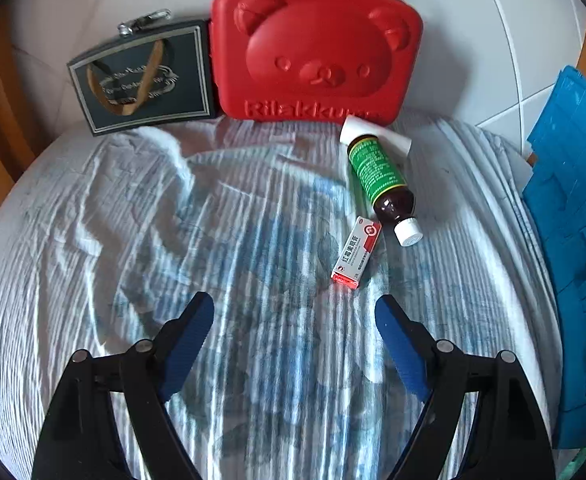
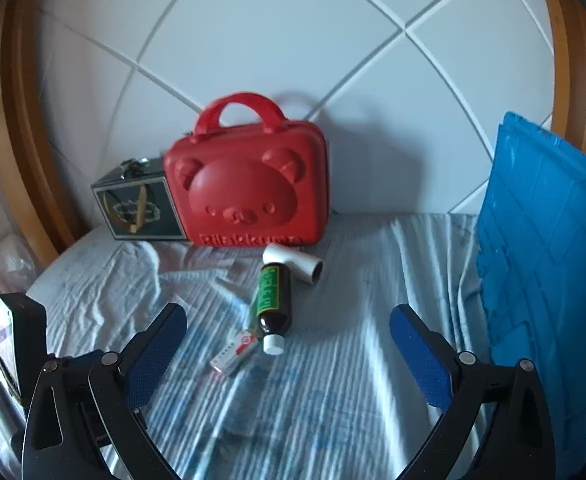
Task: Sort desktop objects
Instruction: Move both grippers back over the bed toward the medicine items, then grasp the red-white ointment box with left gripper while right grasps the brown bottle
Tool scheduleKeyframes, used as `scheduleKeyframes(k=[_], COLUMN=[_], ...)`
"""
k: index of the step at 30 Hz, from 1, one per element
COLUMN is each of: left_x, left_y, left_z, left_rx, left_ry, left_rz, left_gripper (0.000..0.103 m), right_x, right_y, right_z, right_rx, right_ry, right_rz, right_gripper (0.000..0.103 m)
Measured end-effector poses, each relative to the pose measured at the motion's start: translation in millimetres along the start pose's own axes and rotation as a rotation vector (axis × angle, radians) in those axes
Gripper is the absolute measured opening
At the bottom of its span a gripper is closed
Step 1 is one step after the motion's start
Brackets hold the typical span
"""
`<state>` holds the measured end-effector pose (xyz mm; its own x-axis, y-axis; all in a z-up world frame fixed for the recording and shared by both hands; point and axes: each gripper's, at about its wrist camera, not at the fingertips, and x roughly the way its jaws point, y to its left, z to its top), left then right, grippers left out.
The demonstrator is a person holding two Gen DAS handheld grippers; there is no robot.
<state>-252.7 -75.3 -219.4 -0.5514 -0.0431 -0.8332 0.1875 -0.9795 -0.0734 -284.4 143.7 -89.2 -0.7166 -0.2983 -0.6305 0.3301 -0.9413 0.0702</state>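
striped cloth [image 1: 253,208] bears bottle [image 1: 377,176], box [image 1: 355,253].

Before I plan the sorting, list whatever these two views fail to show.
- Red bear case: contents hidden, it stands shut; last letters of its lettering covered by the white tube in the left wrist view.
- Small carton: print blurred in the right wrist view.
- Blue crate: cut off by the right edge; interior unseen in both views.
- Brown bottle: label text too small.

red case [image 1: 317,52], blue-striped cloth [image 1: 233,220], green-labelled bottle [image 1: 381,178]
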Motion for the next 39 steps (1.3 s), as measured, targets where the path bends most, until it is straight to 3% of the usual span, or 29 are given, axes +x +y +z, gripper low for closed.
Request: scheduleKeyframes(k=[8,11,13,15,21,30,33,36,38,39], left_x=[82,107,109,111,122,128,129,130,130,129], left_y=[-38,-40,-40,-32,-1,11,9,10,14,15], left_z=[22,22,23,27,47,54,54,57,59,59], left_rx=[0.114,0.126,0.16,0.13,0.047,-0.006,-0.002,0.009,-0.004,-0.009], left_ry=[0.033,0.084,0.058,0.048,0.017,-0.02,-0.024,-0.016,-0.017,-0.016], left_rz=[-0.049,-0.061,-0.031,-0.04,0.024,0.027,0.035,0.03,0.016,0.011], left_gripper=[0.083,0.058,0.046,0.035,0.034,0.034,0.035,0.035,0.034,0.034], right_x=[82,104,115,127,167,213,224,233,234,233], right_y=[-45,-52,-48,-40,-13,16,18,19,21,23], right_z=[-19,-27,-30,-31,-26,-22,-22,-23,-23,-24], right_rx=[0.096,0.114,0.1,0.079,0.03,-0.036,-0.035,-0.032,-0.042,-0.048], right_ry=[0.111,0.155,0.176,0.198,0.254,0.304,0.328,0.339,0.337,0.34], right_rz=[-0.077,-0.077,-0.067,-0.044,0.015,0.036,0.03,0.036,0.042,0.048], right_gripper=[0.103,0.103,0.103,0.103,0.103,0.101,0.088,0.084,0.06,0.054])
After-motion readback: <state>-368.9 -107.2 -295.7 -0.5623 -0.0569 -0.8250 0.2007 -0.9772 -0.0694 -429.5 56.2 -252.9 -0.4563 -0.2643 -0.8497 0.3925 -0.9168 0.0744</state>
